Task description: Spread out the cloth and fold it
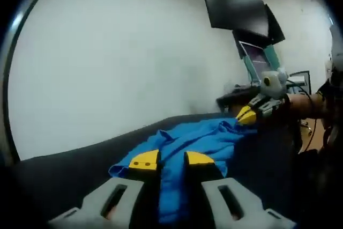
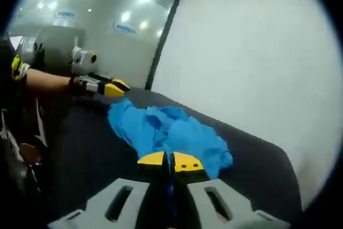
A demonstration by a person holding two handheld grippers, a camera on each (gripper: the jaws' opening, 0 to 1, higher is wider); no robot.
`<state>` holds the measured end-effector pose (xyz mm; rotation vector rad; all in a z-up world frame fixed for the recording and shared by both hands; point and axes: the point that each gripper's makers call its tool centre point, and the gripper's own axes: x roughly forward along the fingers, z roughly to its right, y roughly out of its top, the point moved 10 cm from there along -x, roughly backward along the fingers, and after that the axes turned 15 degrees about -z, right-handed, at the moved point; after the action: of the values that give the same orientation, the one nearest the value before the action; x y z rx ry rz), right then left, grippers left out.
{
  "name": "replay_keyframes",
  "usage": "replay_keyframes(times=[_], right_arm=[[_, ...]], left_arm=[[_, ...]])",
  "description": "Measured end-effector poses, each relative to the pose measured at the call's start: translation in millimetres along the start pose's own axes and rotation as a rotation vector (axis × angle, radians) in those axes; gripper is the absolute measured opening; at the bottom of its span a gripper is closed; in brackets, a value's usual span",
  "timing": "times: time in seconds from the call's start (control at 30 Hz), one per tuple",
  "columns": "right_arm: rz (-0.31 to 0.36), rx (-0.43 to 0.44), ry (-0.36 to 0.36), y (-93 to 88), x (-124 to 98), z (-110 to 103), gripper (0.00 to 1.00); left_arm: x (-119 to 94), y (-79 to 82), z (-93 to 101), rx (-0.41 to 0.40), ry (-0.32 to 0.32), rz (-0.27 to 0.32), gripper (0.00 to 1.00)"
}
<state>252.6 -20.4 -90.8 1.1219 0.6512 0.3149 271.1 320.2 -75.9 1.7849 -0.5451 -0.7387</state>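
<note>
Pinching opposite ends of the blue cloth [image 1: 187,143], I have my left gripper [image 1: 171,160] and right gripper [image 2: 170,161] jaws closed on it above the dark counter [image 2: 257,164]; wall logos [image 2: 124,27] are unreadable.

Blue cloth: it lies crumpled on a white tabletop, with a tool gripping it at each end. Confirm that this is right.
Not quite. The blue cloth does lie crumpled with the right tool and the left tool gripping opposite ends, but the tabletop is dark, nearly black, not white. The right gripper view shows it plainly; only the wall behind is white.
</note>
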Motion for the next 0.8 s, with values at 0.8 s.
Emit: replay_keyframes(times=[0.8], right_arm=[[0.06, 0.264, -0.325, 23.6, -19.7, 99.4, 0.0]], left_arm=[[-6.5, -31.1, -12.9, -0.15, -0.151, 0.068, 0.26]])
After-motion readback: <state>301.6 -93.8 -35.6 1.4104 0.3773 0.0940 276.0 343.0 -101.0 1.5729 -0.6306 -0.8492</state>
